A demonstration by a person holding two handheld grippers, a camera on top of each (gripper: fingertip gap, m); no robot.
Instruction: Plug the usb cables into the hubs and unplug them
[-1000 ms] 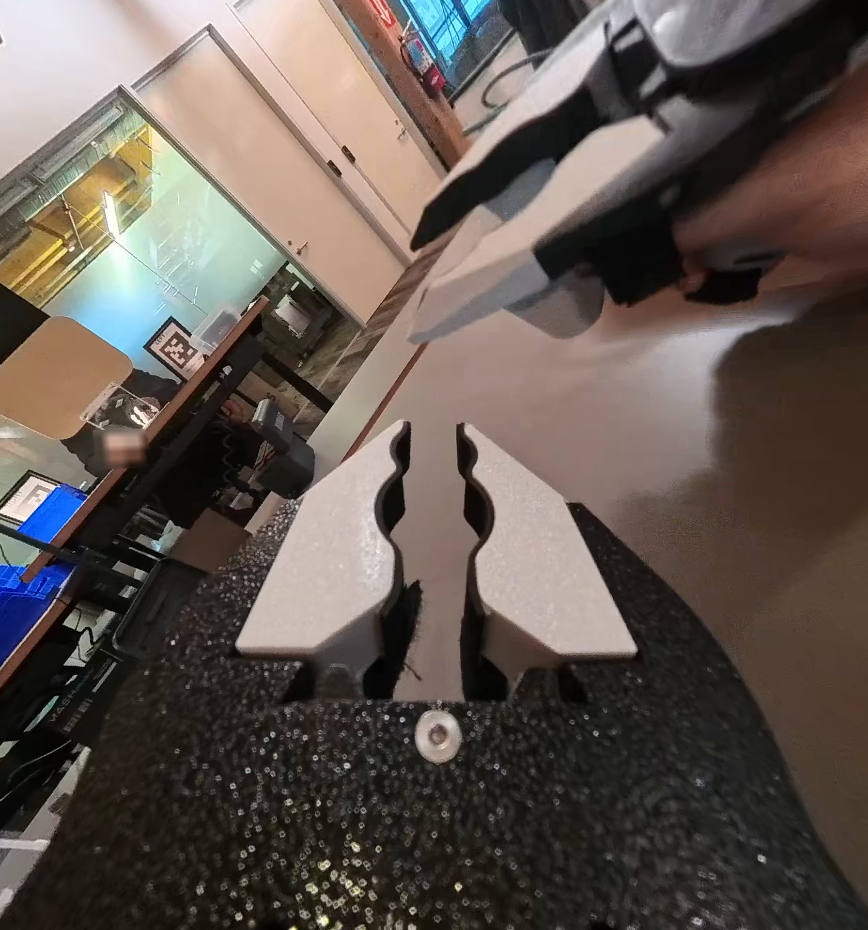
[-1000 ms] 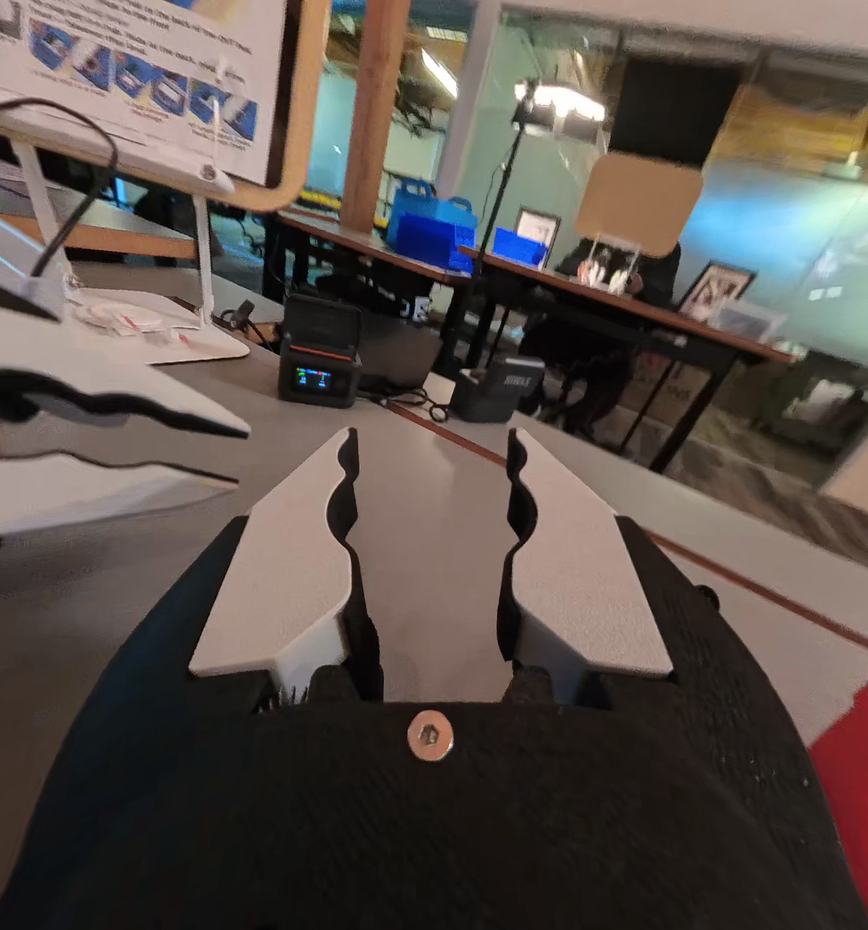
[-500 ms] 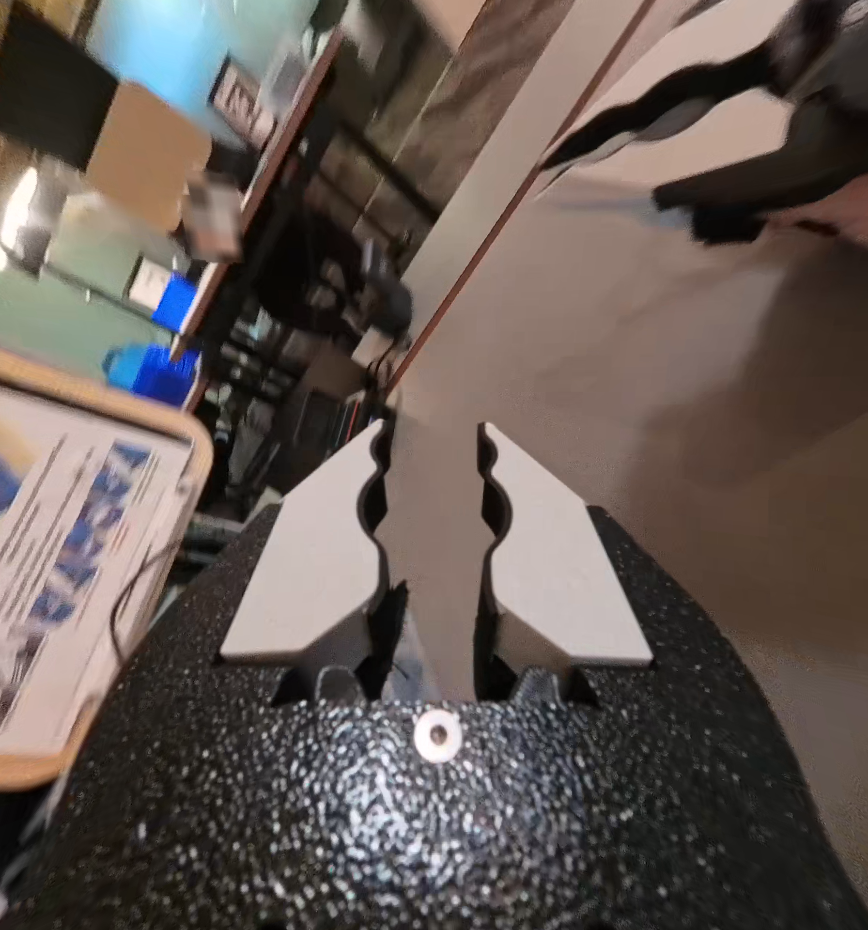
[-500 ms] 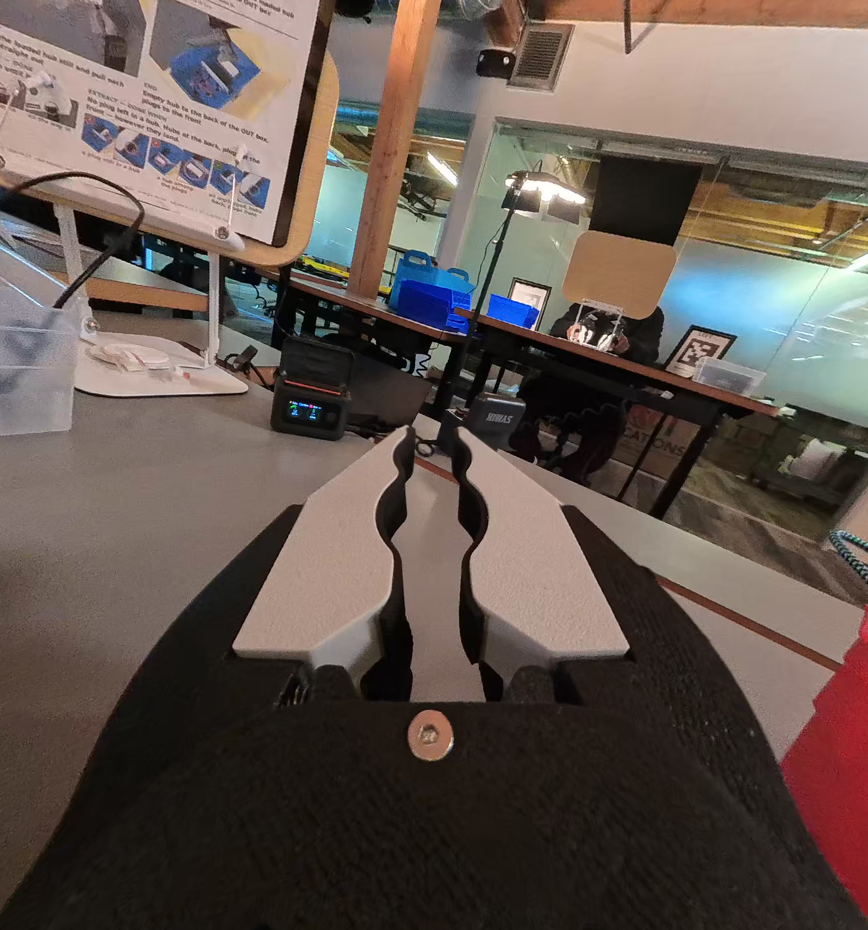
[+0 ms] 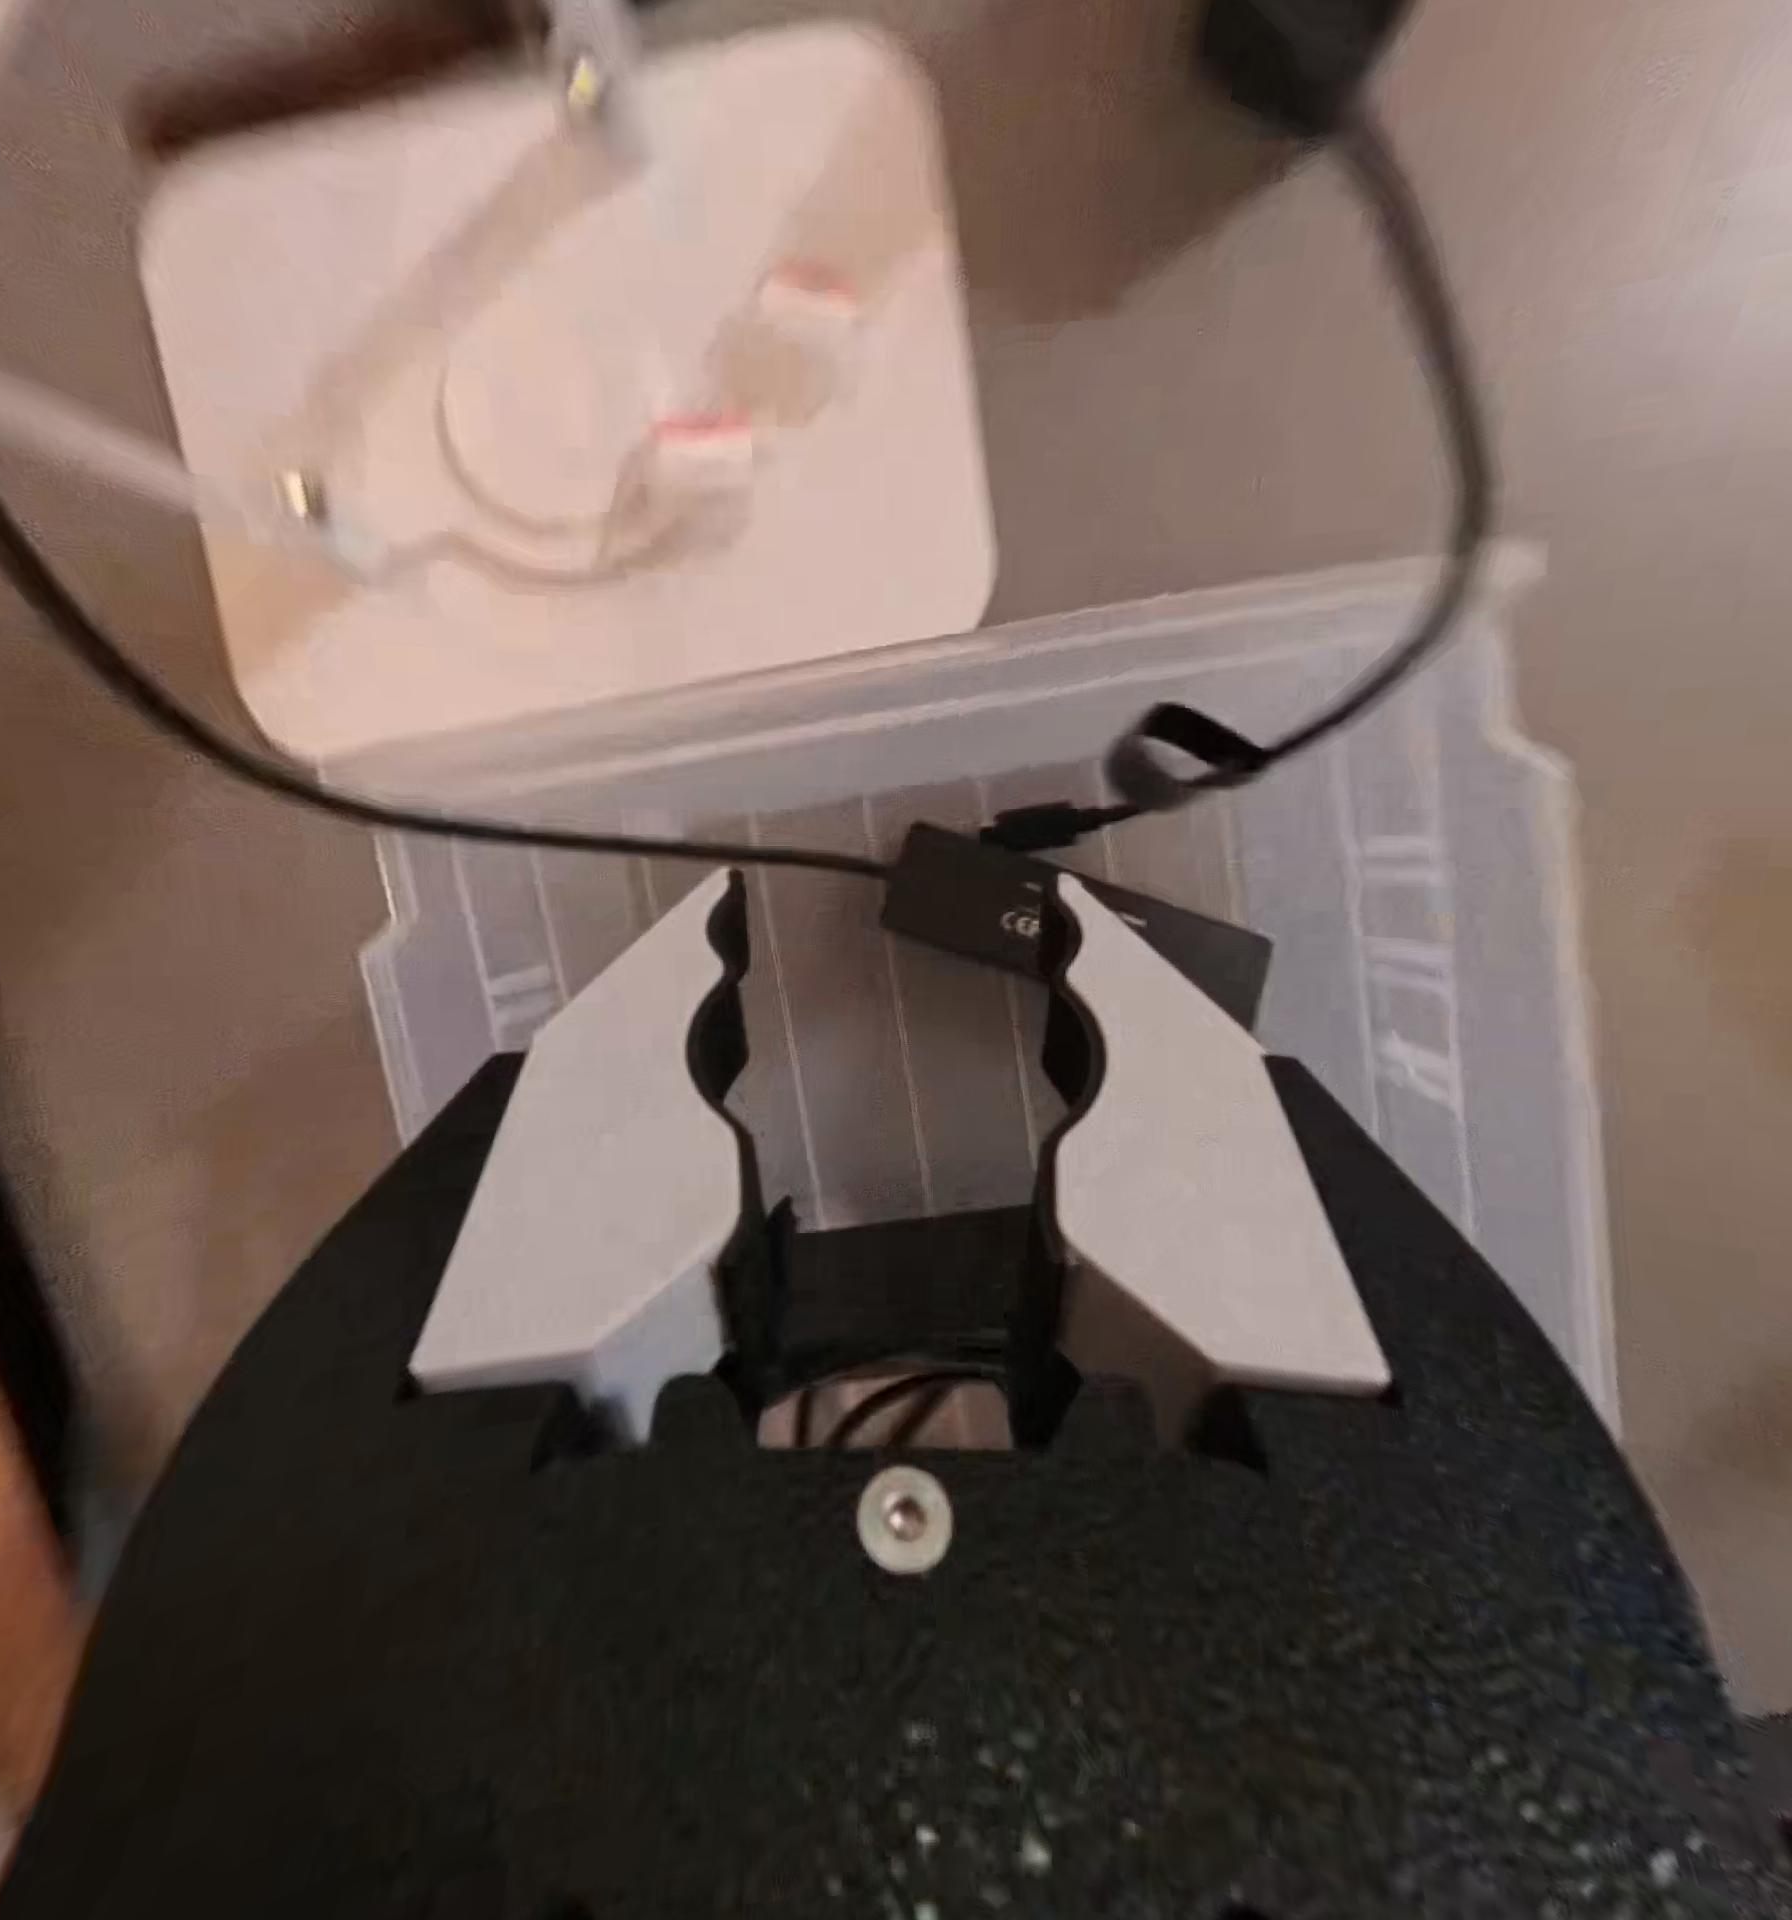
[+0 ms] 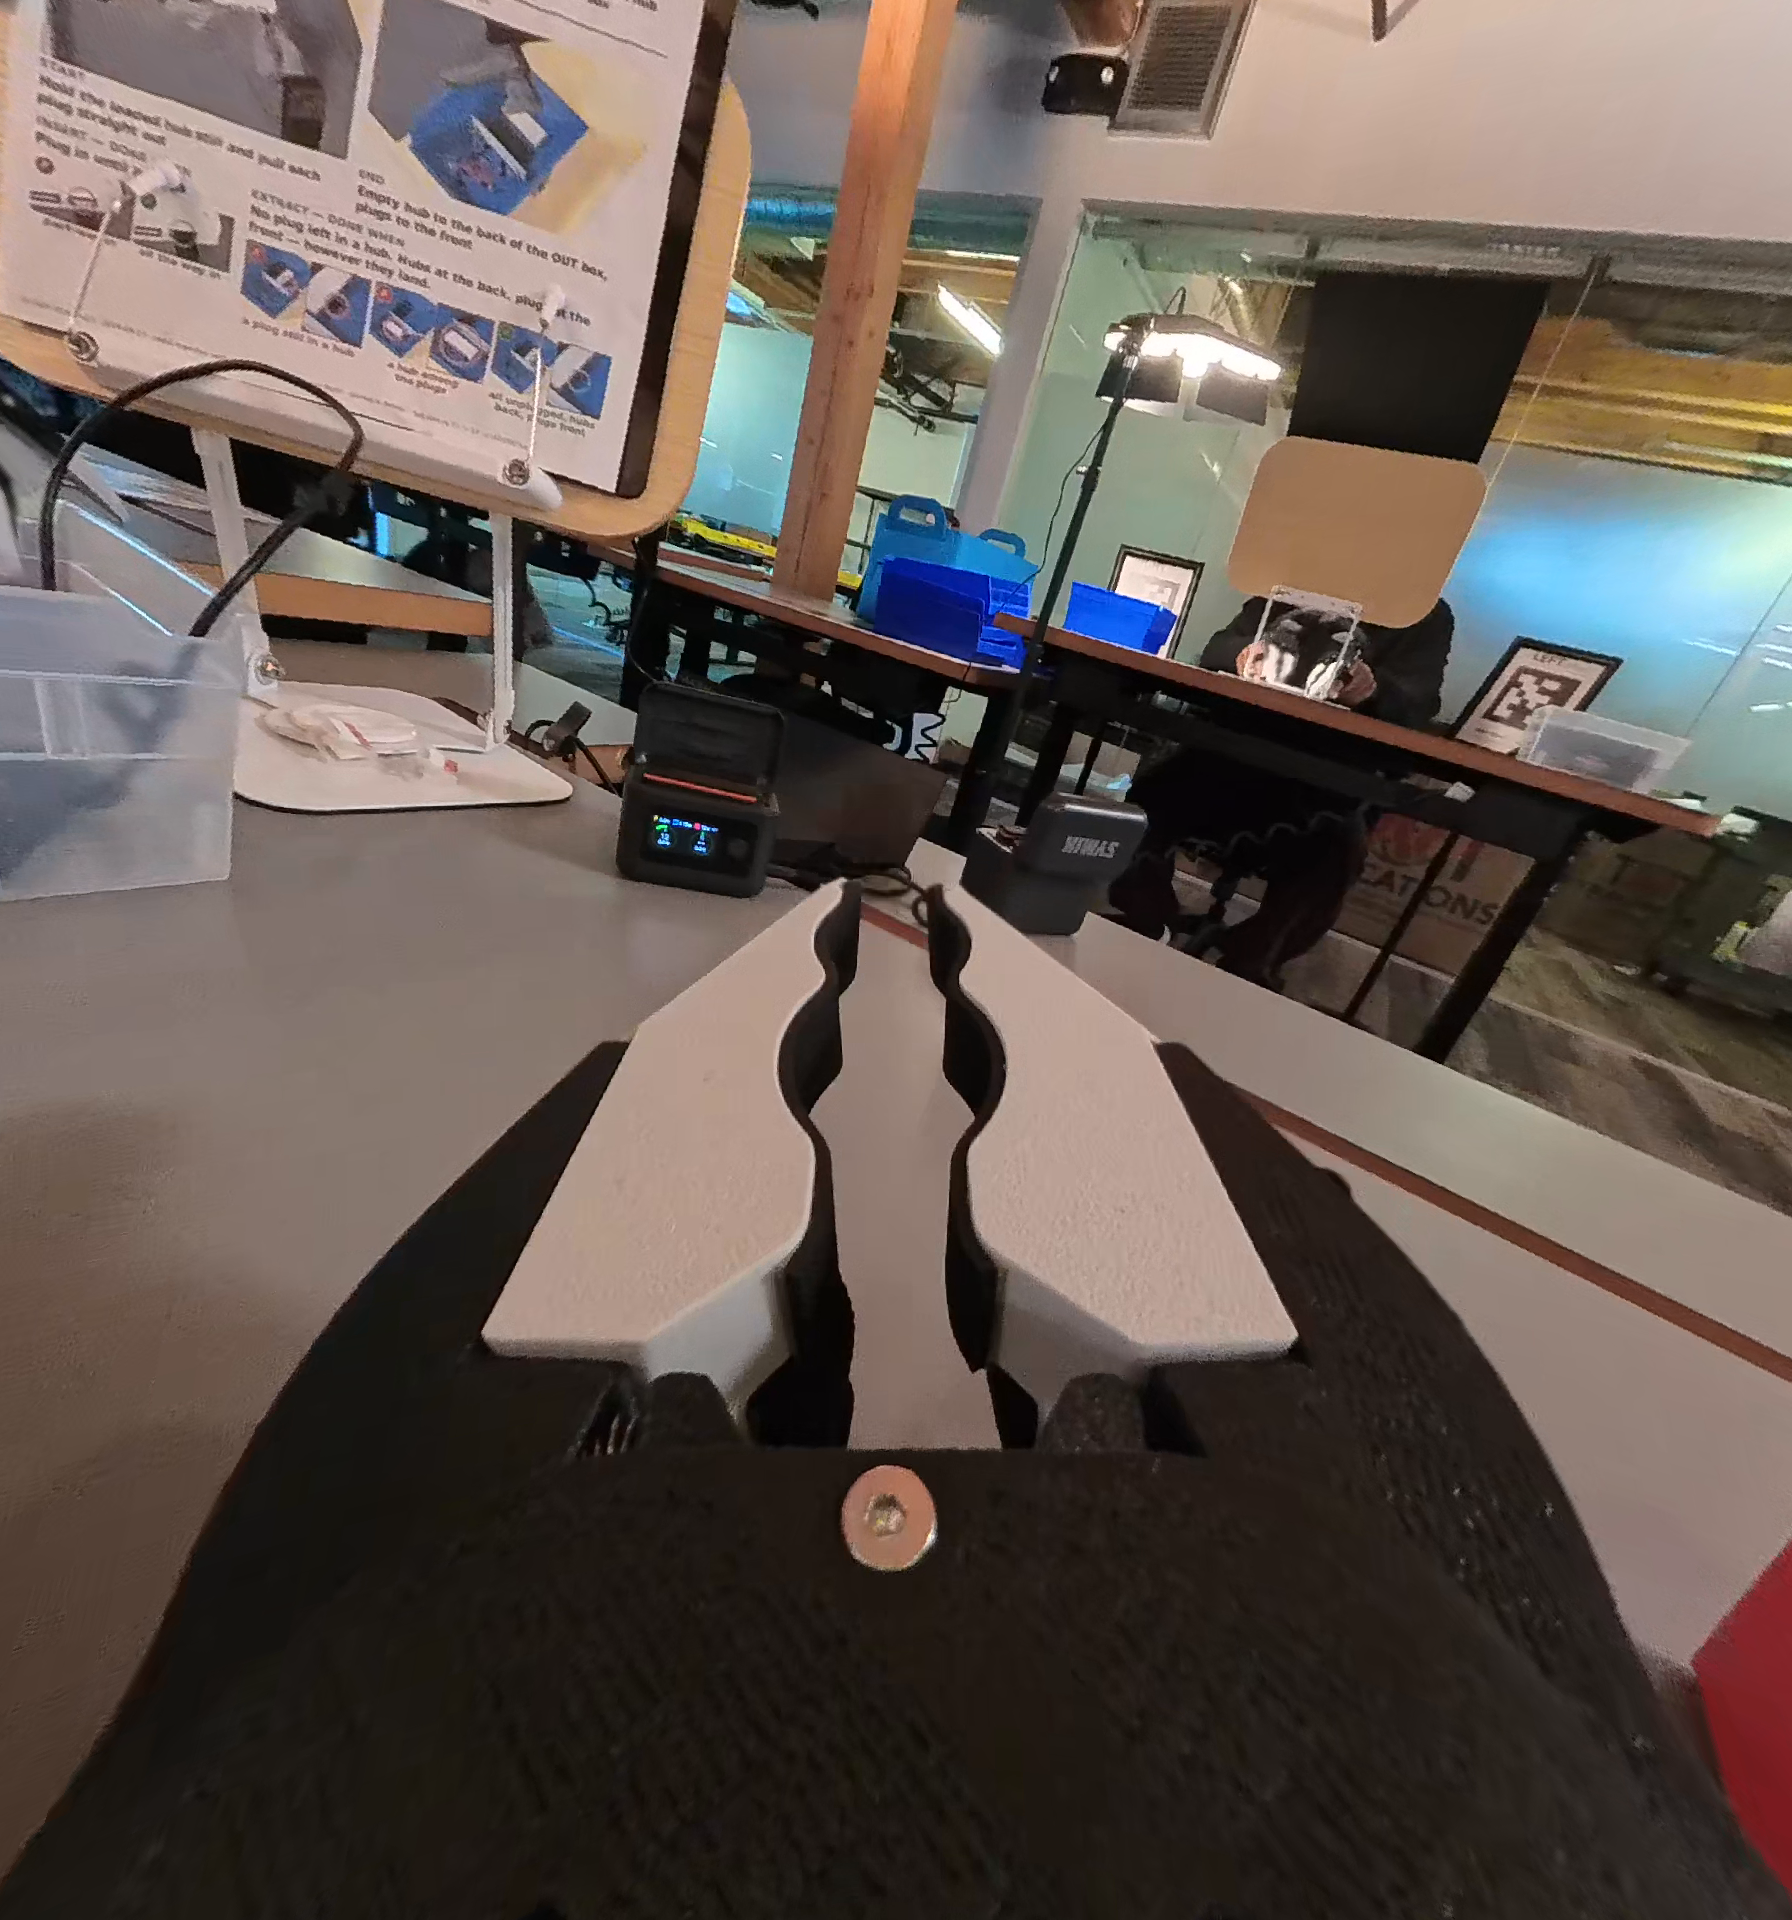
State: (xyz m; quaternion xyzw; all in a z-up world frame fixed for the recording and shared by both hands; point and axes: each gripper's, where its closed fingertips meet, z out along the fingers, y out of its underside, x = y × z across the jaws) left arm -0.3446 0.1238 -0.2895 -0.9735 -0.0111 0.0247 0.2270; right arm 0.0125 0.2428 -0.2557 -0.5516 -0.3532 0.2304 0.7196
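Observation:
In the left wrist view I look down into a clear plastic box (image 5: pixel 1443 935). A small black hub (image 5: pixel 959 904) lies in it, with a thin black cable (image 5: pixel 1443 416) looping up and out over the rim. My left gripper (image 5: pixel 902 894) is open wide above the box, the hub just by its right fingertip (image 5: pixel 1110 956) and not held. Another dark piece (image 5: pixel 902 1278) shows low between the fingers. My right gripper (image 6: pixel 892 899) hovers over the grey table (image 6: pixel 300 1039), its jaws nearly together and empty. The clear box (image 6: pixel 71 748) stands far to its left.
A white stand base (image 5: pixel 559 364) lies just behind the box and carries an instruction board (image 6: pixel 331 208). A small black device with a screen (image 6: pixel 700 821) and a grey block (image 6: pixel 1068 852) sit at the table's far edge. A red object (image 6: pixel 1785 1662) is at the lower right.
My left gripper has swung from facing along the table to pointing down into the clear box, and its jaws have opened wide. My right gripper's jaws have narrowed and it has lifted slightly.

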